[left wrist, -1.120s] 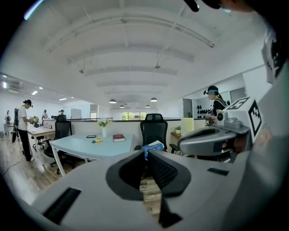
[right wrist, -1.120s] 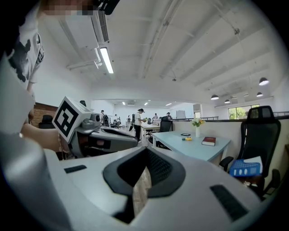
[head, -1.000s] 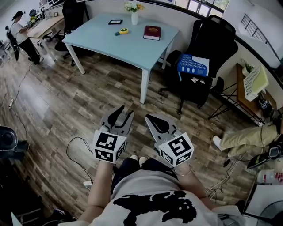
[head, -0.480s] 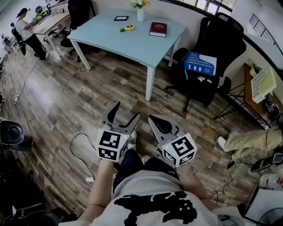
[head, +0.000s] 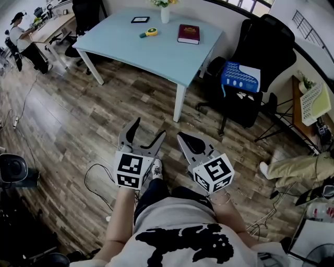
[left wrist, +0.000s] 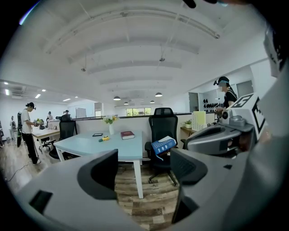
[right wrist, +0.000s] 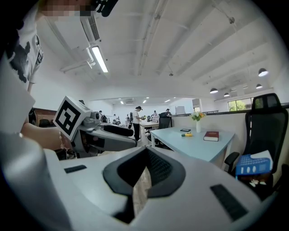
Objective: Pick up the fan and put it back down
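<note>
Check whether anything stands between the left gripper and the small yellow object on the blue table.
Nothing visible does. The left gripper, jaws just opened and empty, faces bare wooden floor, then the table's bare near half. The yellow object, probably the fan but too small to confirm, lies beyond; the red book sits to its right.

Ahead of you: surface [head: 130, 49] | on it: book [head: 188, 34] to the right, vase [head: 165, 14] at far edge | right of surface: chair [head: 261, 36] | floor, far left of you: fan [head: 11, 169] | your left gripper [head: 148, 130] and right gripper [head: 183, 138] side by side, well short of the surface
</note>
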`<state>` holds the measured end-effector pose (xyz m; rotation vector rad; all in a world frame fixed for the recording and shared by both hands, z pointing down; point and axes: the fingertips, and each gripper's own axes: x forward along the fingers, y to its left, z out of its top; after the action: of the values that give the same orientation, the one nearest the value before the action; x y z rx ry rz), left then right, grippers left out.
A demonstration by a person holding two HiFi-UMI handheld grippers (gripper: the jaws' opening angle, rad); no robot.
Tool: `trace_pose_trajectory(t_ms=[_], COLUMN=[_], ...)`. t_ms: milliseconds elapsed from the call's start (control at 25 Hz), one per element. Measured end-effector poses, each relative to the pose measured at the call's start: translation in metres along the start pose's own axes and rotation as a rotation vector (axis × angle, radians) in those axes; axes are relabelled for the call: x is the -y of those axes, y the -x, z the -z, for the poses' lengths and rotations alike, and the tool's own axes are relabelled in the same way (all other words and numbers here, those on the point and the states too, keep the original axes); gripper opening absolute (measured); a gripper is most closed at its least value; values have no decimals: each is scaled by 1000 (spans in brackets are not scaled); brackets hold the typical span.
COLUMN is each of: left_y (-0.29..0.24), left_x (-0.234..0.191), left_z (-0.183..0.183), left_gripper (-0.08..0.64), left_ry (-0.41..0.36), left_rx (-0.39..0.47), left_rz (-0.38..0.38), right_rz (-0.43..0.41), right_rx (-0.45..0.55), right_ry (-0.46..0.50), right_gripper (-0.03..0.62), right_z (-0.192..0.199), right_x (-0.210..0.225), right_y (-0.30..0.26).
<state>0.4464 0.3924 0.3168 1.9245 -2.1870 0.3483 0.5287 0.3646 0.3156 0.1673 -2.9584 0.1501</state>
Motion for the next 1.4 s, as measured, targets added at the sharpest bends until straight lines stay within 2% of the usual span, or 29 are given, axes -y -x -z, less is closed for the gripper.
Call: trace_pose_trajectory(t_ms=[320, 560, 1000, 1200, 1400], left_y=[-46, -62, -92, -117, -152], left_x=[-86, -143, -194, -218, -259], left_z=[-20, -18, 1, 3, 3], left_gripper=[354, 354, 353, 353, 353], left_ry=[-54, -33, 27, 53, 76], left_rx=[-11, -10, -19, -24, -59], left_rz=[46, 62, 72, 64, 42], right_rz=[70, 83, 24, 0, -30], right_rx=[26, 26, -63, -85, -87], right_ry=[0, -2, 10, 12, 8], right_gripper=[3, 3, 4, 3, 3], right_z=[-32, -43, -34, -36, -44], right_x=[39, 44, 53, 73, 100], right_y=[-84, -147, -215, -252, -300])
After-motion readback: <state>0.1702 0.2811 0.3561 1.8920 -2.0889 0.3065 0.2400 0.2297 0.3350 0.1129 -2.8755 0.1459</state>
